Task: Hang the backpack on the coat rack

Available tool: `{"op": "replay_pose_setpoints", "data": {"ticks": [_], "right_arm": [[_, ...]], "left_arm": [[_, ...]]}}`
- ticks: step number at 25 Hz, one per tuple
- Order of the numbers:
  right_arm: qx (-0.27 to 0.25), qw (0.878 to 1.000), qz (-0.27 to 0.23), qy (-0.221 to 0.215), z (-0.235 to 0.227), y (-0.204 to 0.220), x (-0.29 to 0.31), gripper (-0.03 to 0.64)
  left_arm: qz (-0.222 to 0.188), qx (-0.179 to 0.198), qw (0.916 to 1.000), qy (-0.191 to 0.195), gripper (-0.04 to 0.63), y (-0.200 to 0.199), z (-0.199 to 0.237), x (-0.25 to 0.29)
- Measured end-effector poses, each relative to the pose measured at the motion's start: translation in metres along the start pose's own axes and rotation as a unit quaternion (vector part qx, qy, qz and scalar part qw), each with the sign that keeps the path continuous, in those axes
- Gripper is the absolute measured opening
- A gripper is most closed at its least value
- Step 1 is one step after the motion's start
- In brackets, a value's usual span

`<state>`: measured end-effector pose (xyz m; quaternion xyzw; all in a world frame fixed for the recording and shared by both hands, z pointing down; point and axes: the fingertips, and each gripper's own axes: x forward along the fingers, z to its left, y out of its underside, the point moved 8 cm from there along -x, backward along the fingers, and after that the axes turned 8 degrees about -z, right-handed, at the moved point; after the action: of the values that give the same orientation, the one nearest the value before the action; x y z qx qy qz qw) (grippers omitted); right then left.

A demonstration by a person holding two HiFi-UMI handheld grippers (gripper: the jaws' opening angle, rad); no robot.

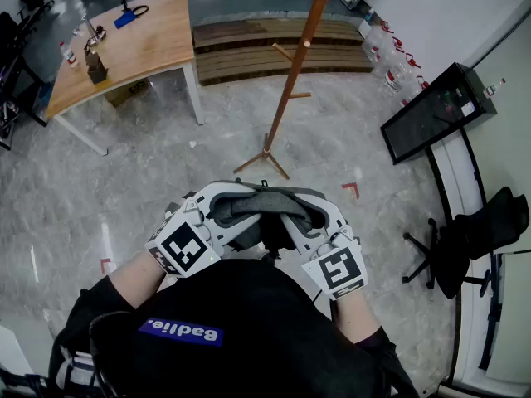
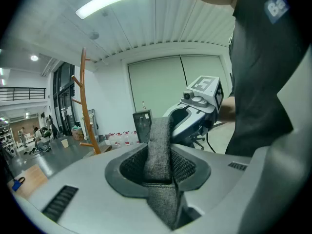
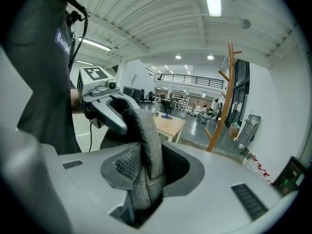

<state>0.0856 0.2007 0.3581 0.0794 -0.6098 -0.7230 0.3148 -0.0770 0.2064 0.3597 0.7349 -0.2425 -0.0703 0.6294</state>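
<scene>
A grey woven backpack strap (image 1: 267,199) runs between my two grippers, close in front of the person's chest. My left gripper (image 1: 226,212) is shut on one end of the strap (image 2: 158,145). My right gripper (image 1: 314,215) is shut on the other end (image 3: 146,155). A dark part of the backpack (image 1: 278,234) shows below the strap; the rest is hidden by the grippers. The wooden coat rack (image 1: 292,81) stands on the floor straight ahead, apart from both grippers, with short pegs along its pole. The coat rack (image 2: 87,111) shows left in the left gripper view, and the coat rack (image 3: 223,99) right in the right gripper view.
A wooden table (image 1: 124,44) with small items stands at the far left. Stacked wooden boards (image 1: 274,48) lie behind the rack, with water bottles (image 1: 390,60) beside them. A black panel (image 1: 436,110) and an office chair (image 1: 473,239) are at the right.
</scene>
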Motion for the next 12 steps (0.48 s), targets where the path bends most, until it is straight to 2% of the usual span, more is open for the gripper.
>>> {"op": "replay_pose_setpoints", "data": {"ticks": [6, 12], "right_arm": [[0.035, 0.999, -0.002, 0.010, 0.0030, 0.0016, 0.0011, 0.110], [0.028, 1.000, -0.002, 0.000, -0.0062, 0.0055, 0.0012, 0.112]], "left_arm": [[0.000, -0.001, 1.0000, 0.000, 0.127, 0.0026, 0.0006, 0.0005], [0.011, -0.010, 0.9999, -0.003, 0.128, 0.0060, 0.0036, 0.0073]]}}
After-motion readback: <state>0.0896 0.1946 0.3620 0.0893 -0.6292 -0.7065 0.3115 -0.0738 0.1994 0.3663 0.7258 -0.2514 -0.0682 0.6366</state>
